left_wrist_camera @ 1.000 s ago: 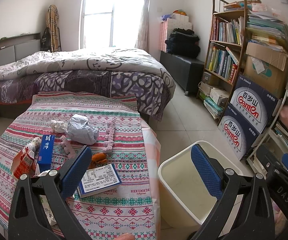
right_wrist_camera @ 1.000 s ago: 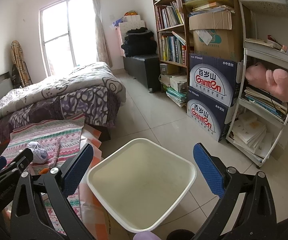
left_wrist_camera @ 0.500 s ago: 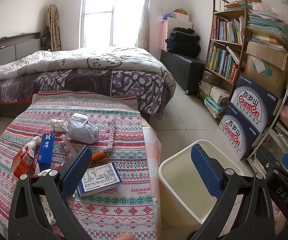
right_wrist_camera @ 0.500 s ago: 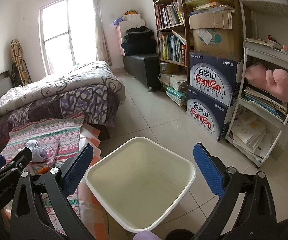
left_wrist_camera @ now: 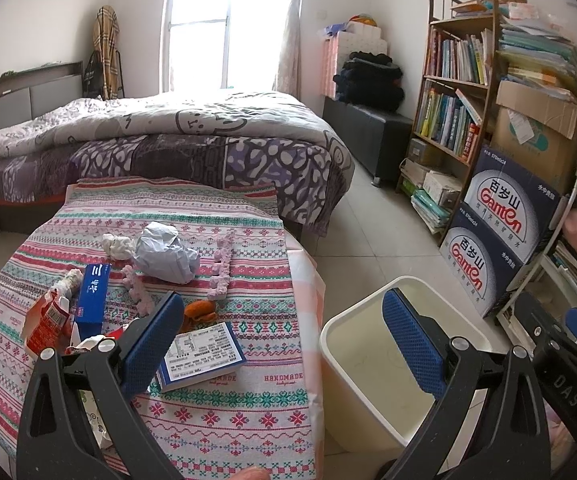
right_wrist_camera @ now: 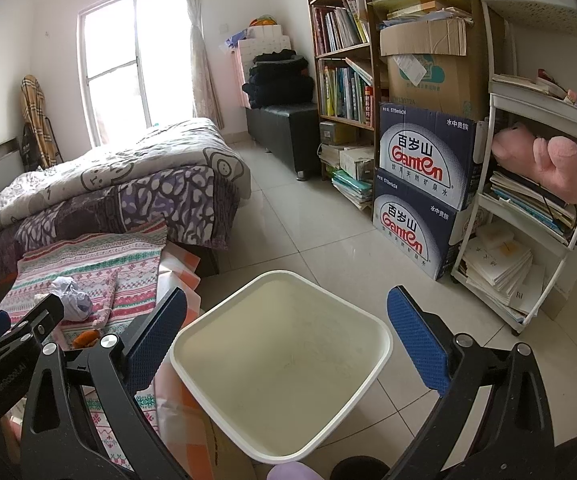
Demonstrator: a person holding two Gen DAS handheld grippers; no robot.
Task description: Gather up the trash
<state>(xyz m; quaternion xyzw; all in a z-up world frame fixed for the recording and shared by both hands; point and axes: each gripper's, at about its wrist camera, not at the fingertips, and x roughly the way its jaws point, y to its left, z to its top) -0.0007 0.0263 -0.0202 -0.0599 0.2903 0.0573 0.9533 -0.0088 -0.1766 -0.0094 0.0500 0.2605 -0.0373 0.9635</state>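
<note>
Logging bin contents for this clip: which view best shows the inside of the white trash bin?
The right wrist view: it looks almost straight down into the white trash bin, showing the whole rim and bare floor. The left wrist view catches it obliquely, partly behind a tool finger.

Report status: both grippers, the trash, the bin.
Left gripper open, empty. Right gripper open, above cream plastic bin. Crumpled grey paper wad and flat blue carton on striped patterned tablecloth. Nothing blocking.
</note>
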